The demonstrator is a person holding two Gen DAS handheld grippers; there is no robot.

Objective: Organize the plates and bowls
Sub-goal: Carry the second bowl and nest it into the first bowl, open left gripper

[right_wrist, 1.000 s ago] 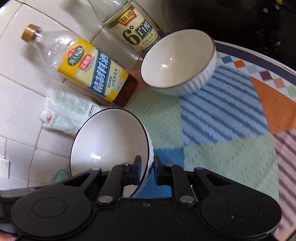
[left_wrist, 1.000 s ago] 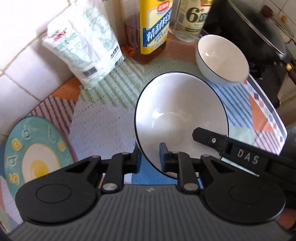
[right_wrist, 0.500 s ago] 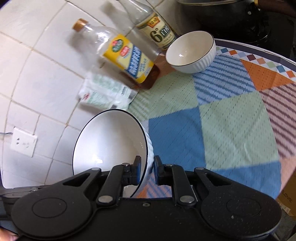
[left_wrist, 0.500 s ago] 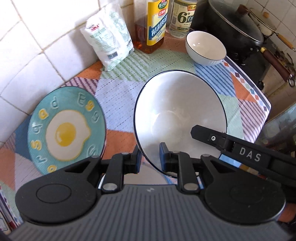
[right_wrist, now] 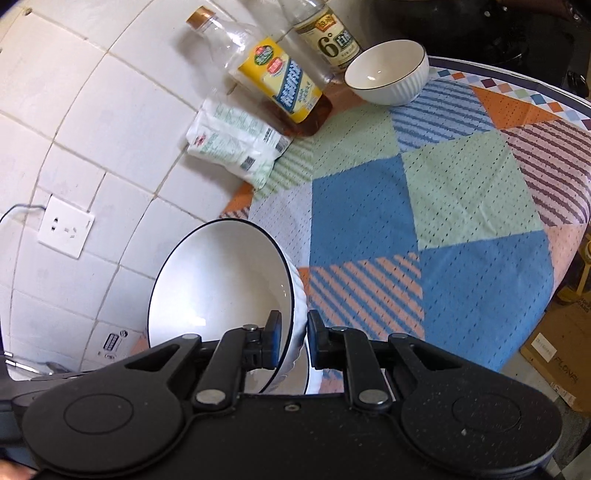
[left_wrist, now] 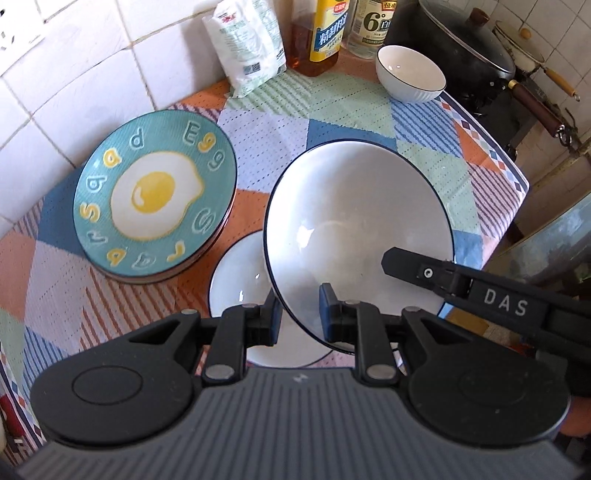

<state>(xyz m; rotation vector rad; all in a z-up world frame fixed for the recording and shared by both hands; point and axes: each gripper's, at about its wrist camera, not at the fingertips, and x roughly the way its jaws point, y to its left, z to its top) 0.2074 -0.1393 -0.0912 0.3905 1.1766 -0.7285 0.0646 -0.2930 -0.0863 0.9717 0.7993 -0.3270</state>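
Note:
A large white bowl with a dark rim (left_wrist: 354, 221) hangs tilted above the patchwork cloth. My left gripper (left_wrist: 300, 314) is shut on its near rim. My right gripper (right_wrist: 294, 332) is shut on the rim of the same bowl (right_wrist: 221, 288), and one of its fingers (left_wrist: 424, 273) shows at the bowl's right edge. Directly under the held bowl a second white dark-rimmed bowl (left_wrist: 240, 291) sits on the cloth. A teal plate with a fried-egg picture (left_wrist: 155, 195) tops a short stack to the left. A smaller ribbed white bowl (left_wrist: 410, 74) stands at the back.
A white bag (left_wrist: 247, 44), an oil bottle (left_wrist: 325, 33) and a vinegar bottle (left_wrist: 373, 26) line the tiled wall. A black lidded pot (left_wrist: 465, 48) sits right of them. The table edge (right_wrist: 569, 236) drops off at the right, with a cardboard box (right_wrist: 554, 354) below.
Both grippers have carried the held bowl back from the bottles and a little upward. The egg plate and the second white bowl have come into view beneath and left of it.

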